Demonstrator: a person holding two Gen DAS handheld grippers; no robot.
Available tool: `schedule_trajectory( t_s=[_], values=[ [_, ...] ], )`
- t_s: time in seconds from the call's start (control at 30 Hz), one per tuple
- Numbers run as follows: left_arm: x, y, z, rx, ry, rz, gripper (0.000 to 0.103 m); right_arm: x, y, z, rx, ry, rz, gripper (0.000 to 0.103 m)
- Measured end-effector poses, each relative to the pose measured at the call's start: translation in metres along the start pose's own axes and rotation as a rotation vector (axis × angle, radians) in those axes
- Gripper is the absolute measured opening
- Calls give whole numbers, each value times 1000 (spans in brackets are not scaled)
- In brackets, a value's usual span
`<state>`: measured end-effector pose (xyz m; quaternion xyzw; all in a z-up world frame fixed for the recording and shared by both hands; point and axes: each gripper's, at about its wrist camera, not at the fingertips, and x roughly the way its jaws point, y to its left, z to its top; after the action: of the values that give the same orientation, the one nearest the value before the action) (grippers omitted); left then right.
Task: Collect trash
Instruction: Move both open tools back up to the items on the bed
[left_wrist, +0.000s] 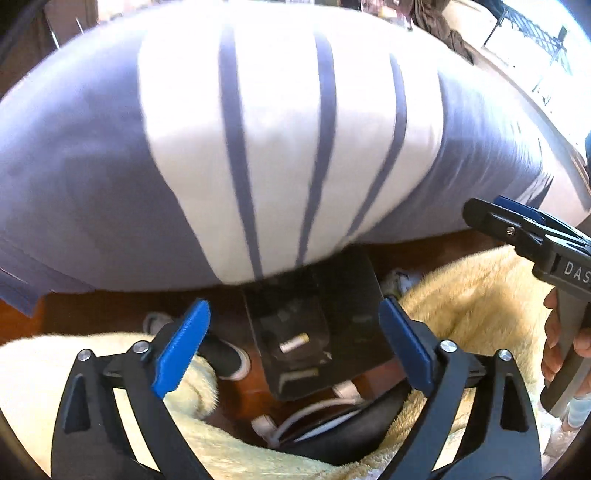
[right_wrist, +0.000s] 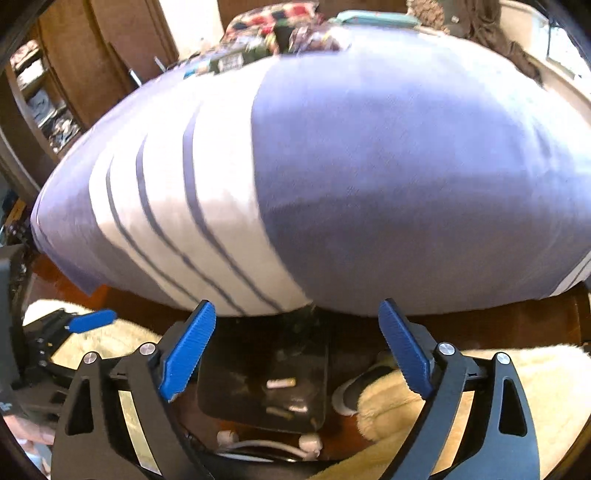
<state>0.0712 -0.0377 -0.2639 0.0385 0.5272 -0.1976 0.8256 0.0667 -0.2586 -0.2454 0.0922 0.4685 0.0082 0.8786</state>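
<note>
Spread left tongs (left_wrist: 295, 343) above cigarette butt (left_wrist: 294, 342) on black tray (left_wrist: 347, 306).

Matt striped cloth bedcover (left_wrist: 258, 147) – fluffy cream rug (left_wrist: 480, 306), glossy wood floor (left_wrist: 22, 321).

A white cigarette butt (left_wrist: 294, 342) with a tan tip lies flat and slantwise on a dark tray (left_wrist: 354, 332), lower centre of the frame; another, blurred, lies just below it.
</note>
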Motion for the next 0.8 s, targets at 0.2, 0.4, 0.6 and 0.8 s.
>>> schedule_trajectory(
  t_s=[0.2,0.4,0.6,0.8],
  values=[
    [-40,8,27,14,-126,68,94,-34,-15,24,12,-99,-41,96],
    [-65,11,57,23,-211,95,94,-55,-26,53,-1,-174,-76,97],
    [-66,17,92,25,-243,117,94,-56,-34,92,-17,-220,-114,97],
    [-51,21,130,27,-244,117,94,-39,-38,128,-32,-240,-127,97]
  ],
)
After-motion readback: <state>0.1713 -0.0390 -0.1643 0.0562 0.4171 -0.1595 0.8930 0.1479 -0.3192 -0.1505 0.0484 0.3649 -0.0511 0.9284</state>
